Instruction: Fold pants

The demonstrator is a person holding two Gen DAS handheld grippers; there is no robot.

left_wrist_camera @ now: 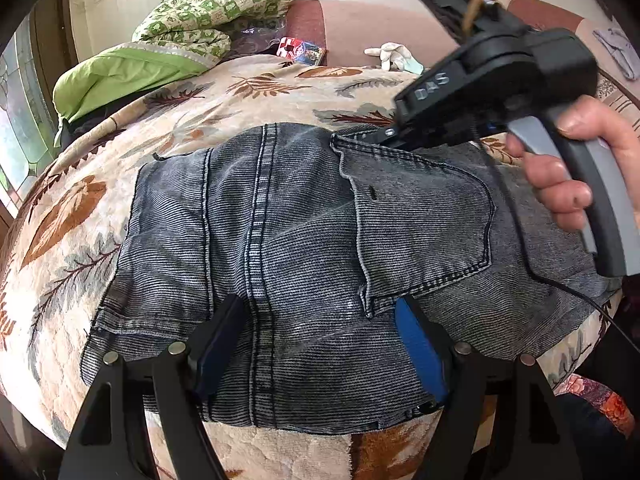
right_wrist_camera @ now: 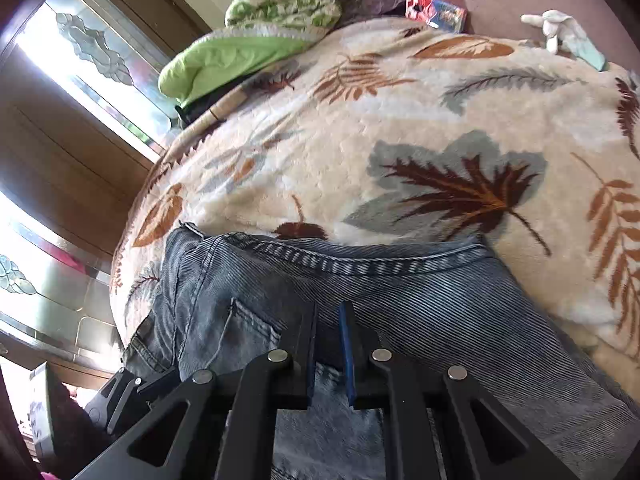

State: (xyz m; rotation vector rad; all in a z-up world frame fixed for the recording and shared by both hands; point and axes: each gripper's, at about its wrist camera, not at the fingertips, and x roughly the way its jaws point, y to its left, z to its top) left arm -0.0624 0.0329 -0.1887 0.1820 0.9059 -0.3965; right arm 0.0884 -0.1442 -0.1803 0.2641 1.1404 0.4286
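Grey-blue jeans (left_wrist_camera: 300, 220) lie folded on a cream bed blanket with a leaf pattern (left_wrist_camera: 100, 208). My left gripper (left_wrist_camera: 320, 344) stands open low over their near part, one finger on each side of the middle seam, with a back pocket just beyond the blue pad. A hand holds my right gripper (left_wrist_camera: 380, 136) at the far edge of the jeans, shut on the denim's upper layer at the waistband corner. In the right wrist view the jeans (right_wrist_camera: 400, 300) bunch up against my right gripper (right_wrist_camera: 328, 344), whose fingers stand nearly together on the cloth.
A green patterned quilt (left_wrist_camera: 208, 12) and a lime pillow (left_wrist_camera: 120, 72) are piled at the bed's far left. A colourful packet (left_wrist_camera: 302, 50) and a white glove (left_wrist_camera: 392, 54) lie by the headboard. Glass doors (right_wrist_camera: 80, 60) stand to the left. A black cable (left_wrist_camera: 560, 284) trails over the jeans.
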